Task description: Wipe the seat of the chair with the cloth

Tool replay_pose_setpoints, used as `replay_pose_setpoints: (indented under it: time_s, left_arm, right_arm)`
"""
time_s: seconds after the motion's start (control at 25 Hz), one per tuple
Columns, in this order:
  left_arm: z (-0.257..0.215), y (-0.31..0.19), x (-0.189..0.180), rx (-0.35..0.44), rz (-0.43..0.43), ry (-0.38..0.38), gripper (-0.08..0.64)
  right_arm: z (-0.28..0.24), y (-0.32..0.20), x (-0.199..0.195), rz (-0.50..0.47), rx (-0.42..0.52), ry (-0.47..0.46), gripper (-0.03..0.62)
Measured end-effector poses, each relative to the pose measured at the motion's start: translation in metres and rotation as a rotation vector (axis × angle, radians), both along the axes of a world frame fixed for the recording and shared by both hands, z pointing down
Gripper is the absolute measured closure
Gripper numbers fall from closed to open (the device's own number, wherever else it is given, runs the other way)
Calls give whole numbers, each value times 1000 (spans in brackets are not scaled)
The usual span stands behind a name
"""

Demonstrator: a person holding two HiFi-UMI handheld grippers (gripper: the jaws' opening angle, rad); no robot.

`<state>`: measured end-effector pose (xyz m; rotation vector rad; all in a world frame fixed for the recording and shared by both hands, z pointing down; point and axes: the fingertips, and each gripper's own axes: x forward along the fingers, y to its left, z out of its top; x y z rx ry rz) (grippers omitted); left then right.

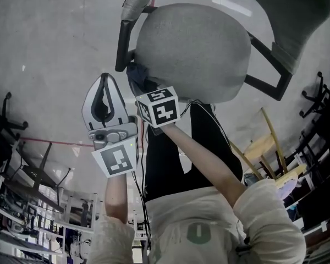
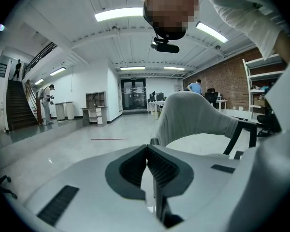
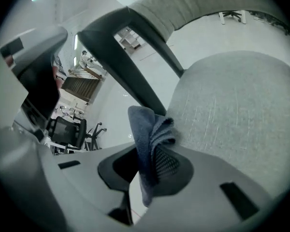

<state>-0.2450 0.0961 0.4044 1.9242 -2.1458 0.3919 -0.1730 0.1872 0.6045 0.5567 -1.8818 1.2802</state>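
Cloth (image 3: 147, 144) lengthwise, tip toward seat (image 3: 232, 105)

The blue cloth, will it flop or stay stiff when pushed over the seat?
Probably floppy: the cloth folds and droops from the right hand-held gripper. Likely light, since one pinch holds it. It may drag on the woven seat.

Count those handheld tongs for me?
2. Left grey plastic tongs, shut and empty, beside the grey fabric chair seat; right tongs grip a dark blue cloth at its edge.
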Motion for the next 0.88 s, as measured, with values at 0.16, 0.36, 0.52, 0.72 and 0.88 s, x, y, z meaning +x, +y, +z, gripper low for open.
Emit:
replay_pose_setpoints:
  time_s: [0.16,0.36,0.52,0.72,0.88]
  left_arm:
    - [4,-2,5,-2,8,-4,545]
    - [10,-1,12,-12,-2,-5,545]
    - [13,-7,29,-1,-9,17,545]
    - [20,-13,49,-35,31,19,545]
    - [25,-27,80,-47,89,42,545]
  right_arm:
    - [21,9,5,-2,2,56,534]
    - [22,8,11,7,19,57,534]
    - [20,3,30,4,19,58,534]
    - [17,5,66,19,27,91,534]
    - [17,-3,118,48,50,146,534]
